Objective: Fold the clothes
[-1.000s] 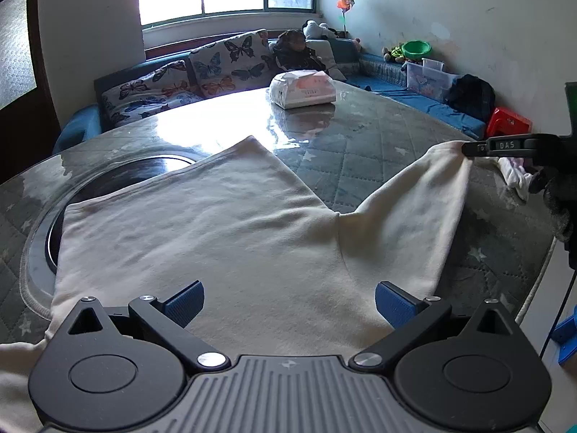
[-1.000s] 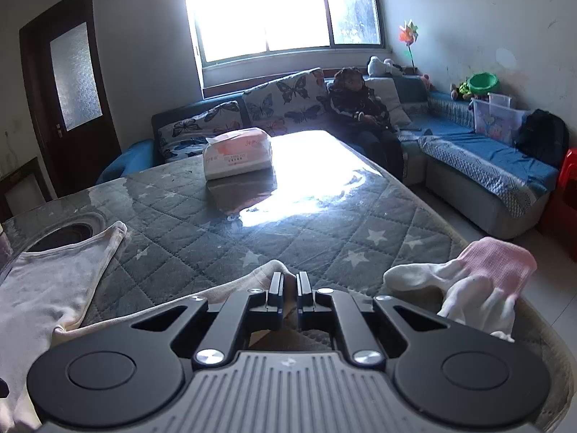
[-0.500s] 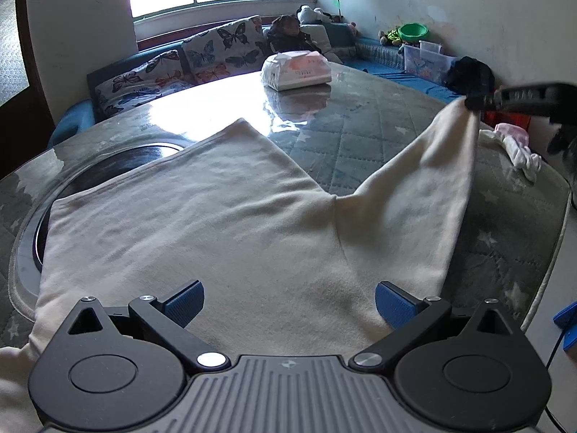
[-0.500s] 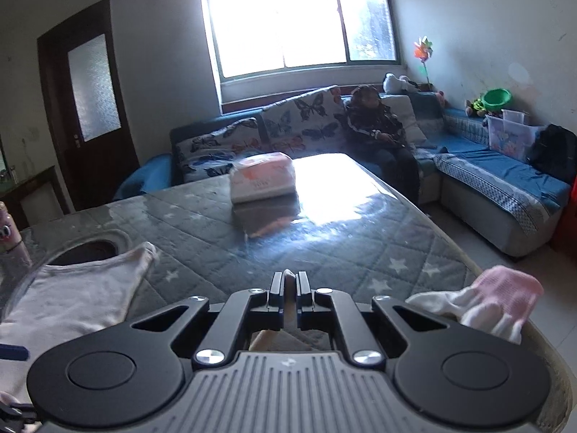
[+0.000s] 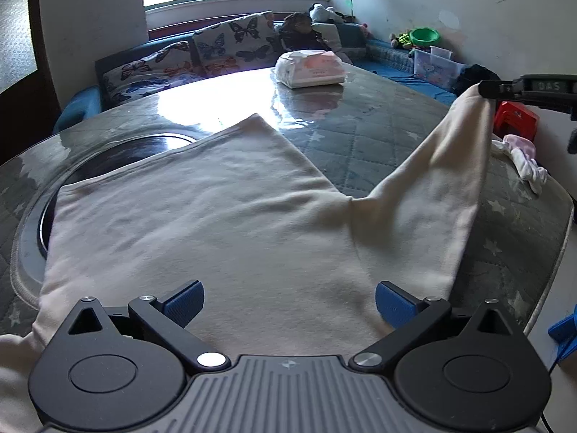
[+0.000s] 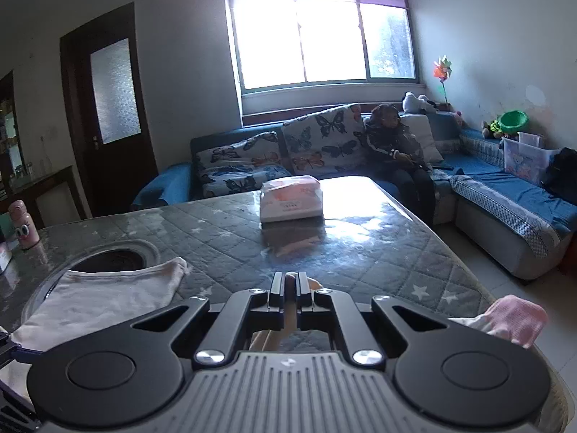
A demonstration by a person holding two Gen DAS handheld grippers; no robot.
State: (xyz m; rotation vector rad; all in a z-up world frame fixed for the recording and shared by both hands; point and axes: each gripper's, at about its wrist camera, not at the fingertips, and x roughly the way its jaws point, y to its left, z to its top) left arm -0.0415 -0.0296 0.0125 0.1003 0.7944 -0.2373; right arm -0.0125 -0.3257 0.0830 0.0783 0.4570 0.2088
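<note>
Hidden or cut off: near hem of the cream garment (image 5: 223, 223) behind the left gripper (image 5: 288, 305) housing; left part running out of frame at the lower left corner. Dark round recess in the table (image 5: 378, 122) partly covered by the garment. Lifted sleeve tip lost between the right gripper (image 6: 289, 283) fingers; only a thin strip of cloth visible there. Maker's lettering on the right gripper body too small to read.

Count: one cream garment, two grippers, one wrapped tissue pack (image 5: 310, 68), one small pink-and-white cloth (image 5: 523, 158) at the right table edge, one pink bottle (image 6: 23, 225) at the left edge.

Orientation: garment body flat on the quilted table top, long axis from the near left edge toward the far middle. One sleeve branching right and rising off the surface, tip highest.

Left gripper: blue pads (image 5: 184, 303) set wide, nothing between, low above the cloth. Right gripper: fingers narrow, clamped on the sleeve tip.
</note>
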